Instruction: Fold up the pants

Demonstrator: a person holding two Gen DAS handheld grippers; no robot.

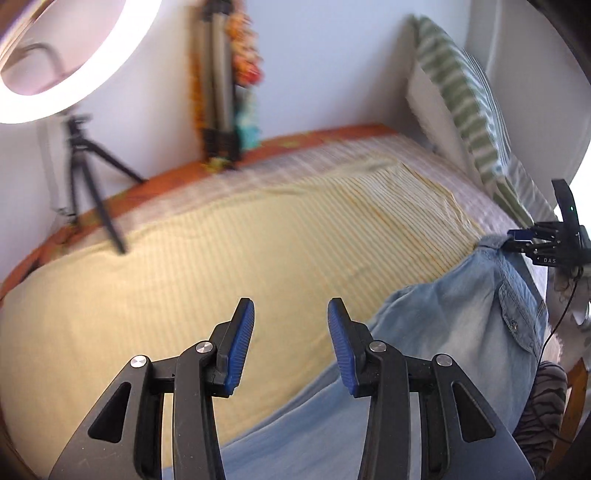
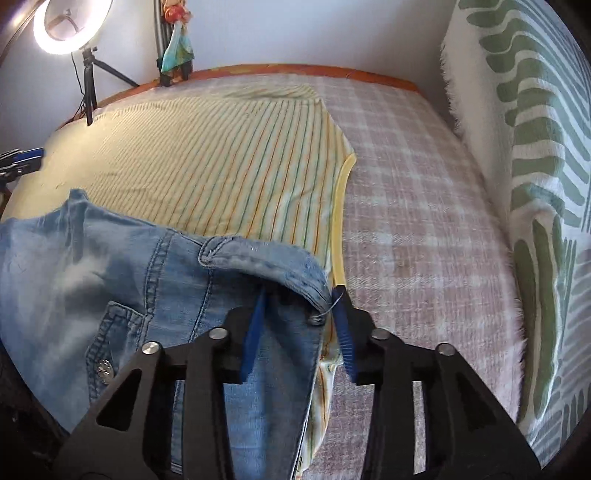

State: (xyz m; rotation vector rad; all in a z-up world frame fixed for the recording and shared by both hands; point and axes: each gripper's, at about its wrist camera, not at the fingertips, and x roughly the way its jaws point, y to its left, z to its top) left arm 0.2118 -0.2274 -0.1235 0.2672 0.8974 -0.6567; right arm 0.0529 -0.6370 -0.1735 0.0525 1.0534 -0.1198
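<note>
1. I am working over a bed (image 2: 424, 206) with a pink checked cover. A yellow striped sheet (image 2: 229, 162) is spread ahead of both my grippers, a green-leaf cushion (image 2: 535, 184) stands off to the right of my right one, and a ring light (image 2: 72, 26) on a tripod glows far ahead to the left.
2. The jeans (image 2: 122, 280) lie on the sheet directly under and left of my right gripper (image 2: 301, 302); seen from my left wrist, they spread out to the right of my left gripper (image 1: 291, 314) and pass beneath it.
3. My right gripper has the waistband corner (image 2: 295, 266) between its blue pads. The jaws stand partly apart, and I cannot tell whether they really pinch the denim or only straddle it.
4. My left gripper is parted with nothing between its fingers (image 1: 242, 332), and it hangs above the sheet, clear of the cloth.
5. Risk: with only one corner possibly held, and that loosely, I judge the waistband could slip out if I lift or pull, dropping it in a heap.
6. Risk: a loose thread sits by the right pad; it could snag.
7. Risk: closing low, my pads might catch the sheet along with the denim and drag it into the fold.
</note>
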